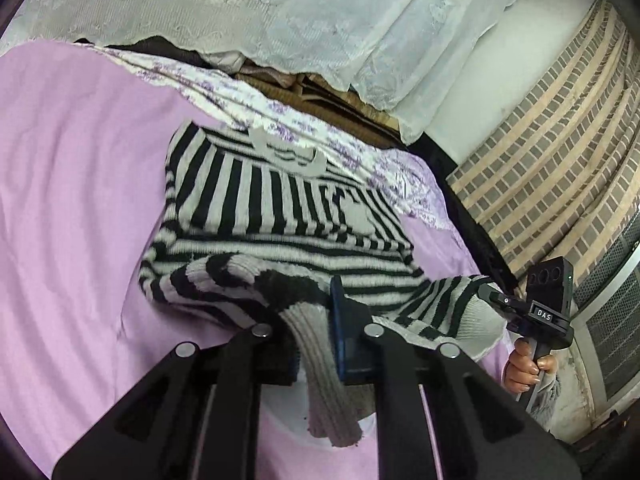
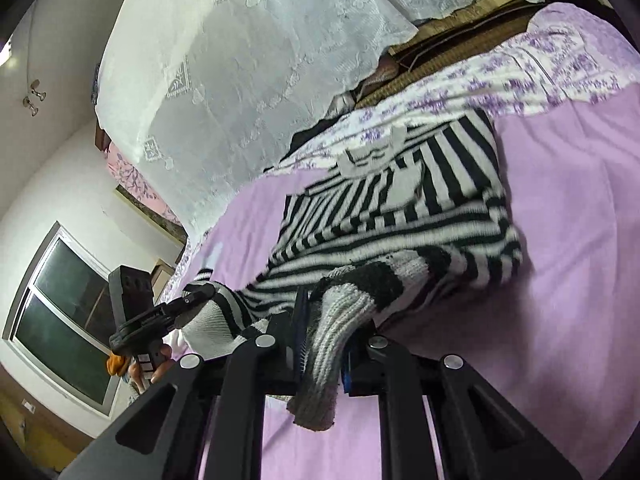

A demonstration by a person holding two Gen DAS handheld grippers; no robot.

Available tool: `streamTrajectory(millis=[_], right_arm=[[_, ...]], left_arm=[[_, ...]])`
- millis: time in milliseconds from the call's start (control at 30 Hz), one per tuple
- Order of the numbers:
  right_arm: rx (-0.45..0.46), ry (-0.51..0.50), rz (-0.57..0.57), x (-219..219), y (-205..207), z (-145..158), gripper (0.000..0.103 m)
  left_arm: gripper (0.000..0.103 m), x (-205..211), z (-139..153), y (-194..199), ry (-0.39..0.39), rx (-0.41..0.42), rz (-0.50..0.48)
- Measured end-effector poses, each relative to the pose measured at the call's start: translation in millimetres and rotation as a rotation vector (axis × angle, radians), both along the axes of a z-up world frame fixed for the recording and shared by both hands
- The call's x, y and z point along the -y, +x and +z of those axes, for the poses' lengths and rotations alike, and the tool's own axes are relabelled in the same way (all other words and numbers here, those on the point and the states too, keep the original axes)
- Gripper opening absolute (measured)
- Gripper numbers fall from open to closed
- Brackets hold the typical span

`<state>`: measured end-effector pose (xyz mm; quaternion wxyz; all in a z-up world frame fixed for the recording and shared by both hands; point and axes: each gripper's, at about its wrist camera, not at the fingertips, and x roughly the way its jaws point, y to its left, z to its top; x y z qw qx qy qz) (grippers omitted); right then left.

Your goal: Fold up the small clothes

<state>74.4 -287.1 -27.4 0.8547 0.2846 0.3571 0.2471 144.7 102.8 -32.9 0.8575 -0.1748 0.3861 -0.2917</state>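
Sweater (image 1: 280,208) hem in both hand-held grippers

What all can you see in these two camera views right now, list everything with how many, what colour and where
Striped sweater: one, black and white, lying on the bed sheet, its near hem lifted by both grippers.
Bed sheet: one, lilac, under the sweater.
Floral cloth: one, white with purple print, along the sheet's far edge.
Lace cover: one, white, draped behind the bed.
Window: one, dark glass, light frame, lower left of the right wrist view.
Left gripper: one, black, shut on the hem.
Right gripper: one, black, shut on the hem.
Hand: one, holding the right gripper's handle.
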Motion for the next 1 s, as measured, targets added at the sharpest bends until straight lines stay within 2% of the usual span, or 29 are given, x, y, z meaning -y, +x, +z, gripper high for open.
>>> streamTrajectory(millis=[500,767,1000], right_arm=[[-0.018,0.038,-0.053,12,89,13,0.014],[-0.033,0.068,-0.087,19,143,11,0.014],[-0.055,0.073,-0.131,26,186,0,0.014]], left_arm=[[0.012,17,28,74,0.007,0.039,0.048],[0.012,25,30,122,0.011,0.042,0.063],[0.012,26,20,165,0.015,0.021,0.102]])
